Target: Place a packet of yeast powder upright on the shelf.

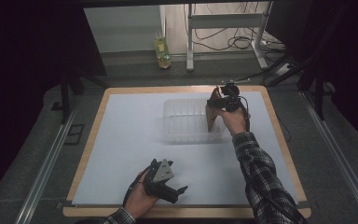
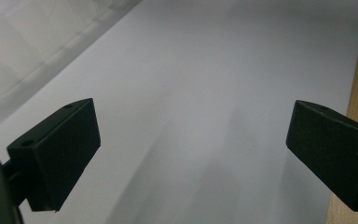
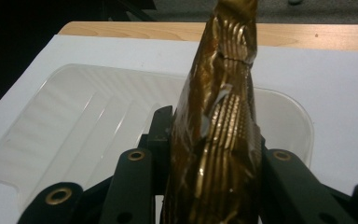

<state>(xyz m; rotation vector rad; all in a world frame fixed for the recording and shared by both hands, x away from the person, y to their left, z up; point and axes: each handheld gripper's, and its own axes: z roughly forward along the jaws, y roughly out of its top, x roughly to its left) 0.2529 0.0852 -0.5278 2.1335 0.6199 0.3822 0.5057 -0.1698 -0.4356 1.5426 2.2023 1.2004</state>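
Observation:
A clear plastic tray lies on the white sheet toward the far middle of the table. My right gripper hovers over the tray's right end, shut on a crinkled gold-brown foil wrapper that hangs down into the tray. In the right gripper view the ribbed gold wrapper stands between the black jaws, with the clear tray beyond. My left gripper rests near the table's front edge, open, its fingers wide apart with bare white sheet between them.
The white sheet covers most of the wooden table. A corner of the clear tray appears at upper left in the left gripper view. Beyond the table stand a metal frame, cables and a yellow-green bottle.

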